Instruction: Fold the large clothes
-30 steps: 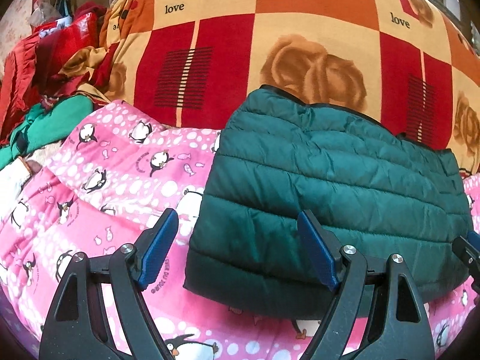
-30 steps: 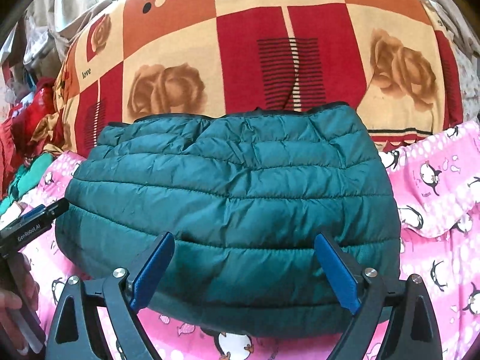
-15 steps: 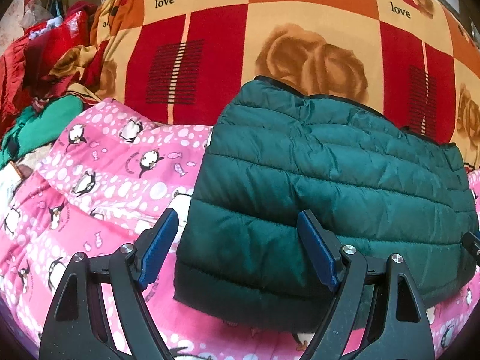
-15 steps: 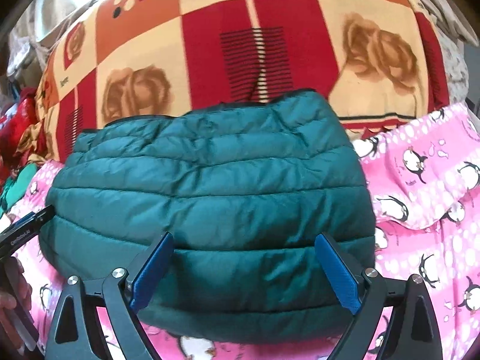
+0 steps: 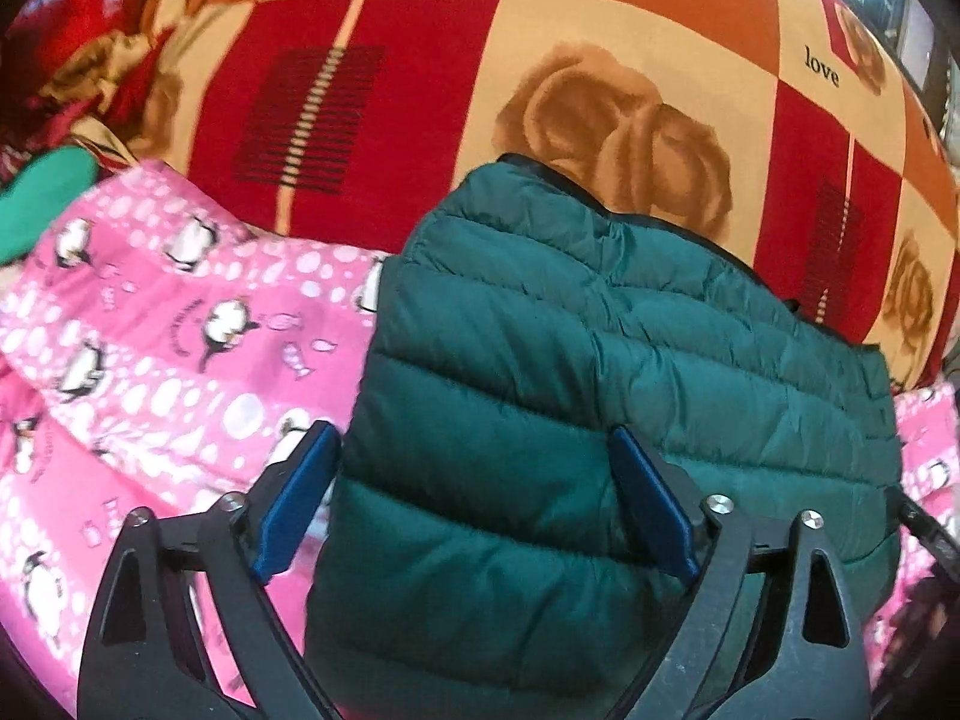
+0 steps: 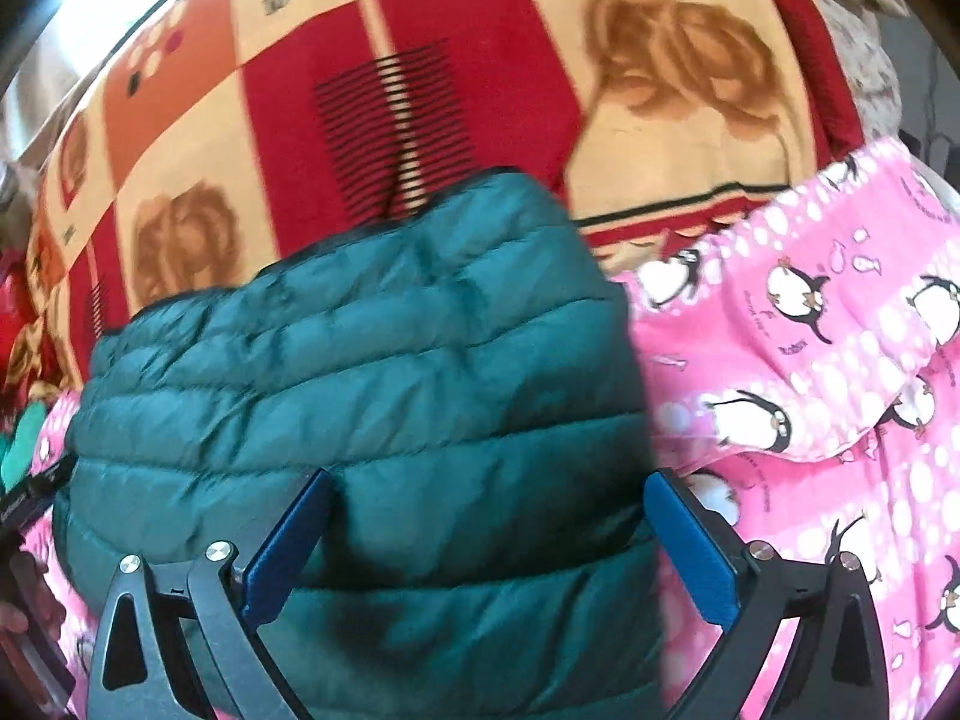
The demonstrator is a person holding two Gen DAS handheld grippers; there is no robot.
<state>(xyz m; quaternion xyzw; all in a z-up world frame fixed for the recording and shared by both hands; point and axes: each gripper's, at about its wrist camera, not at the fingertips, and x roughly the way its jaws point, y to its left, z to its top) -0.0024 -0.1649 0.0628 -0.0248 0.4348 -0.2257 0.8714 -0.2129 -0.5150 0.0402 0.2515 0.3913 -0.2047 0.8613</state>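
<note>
Green folded puffer jacket point(image 5: 600, 408) on pink penguin sheet point(image 5: 150, 360) (checked blanket point(image 5: 420, 90) behind); both grippers' fingers point(image 5: 294, 498) spread, empty.

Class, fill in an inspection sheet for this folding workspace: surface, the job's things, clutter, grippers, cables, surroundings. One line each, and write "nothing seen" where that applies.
Surface: pink penguin-print cover, rumpled, with a checked rose blanket behind it.
Job's things: green quilted jacket, already folded into a compact block, lying flat on the cover.
Clutter: red fabric pile and a green cloth at the far left.
Grippers: left gripper open, straddling the jacket's left corner; right gripper open, straddling its right corner. Neither clamps cloth.
Cables: nothing seen.
Surroundings: bright window area at the upper edge; otherwise too blurred to tell.
</note>
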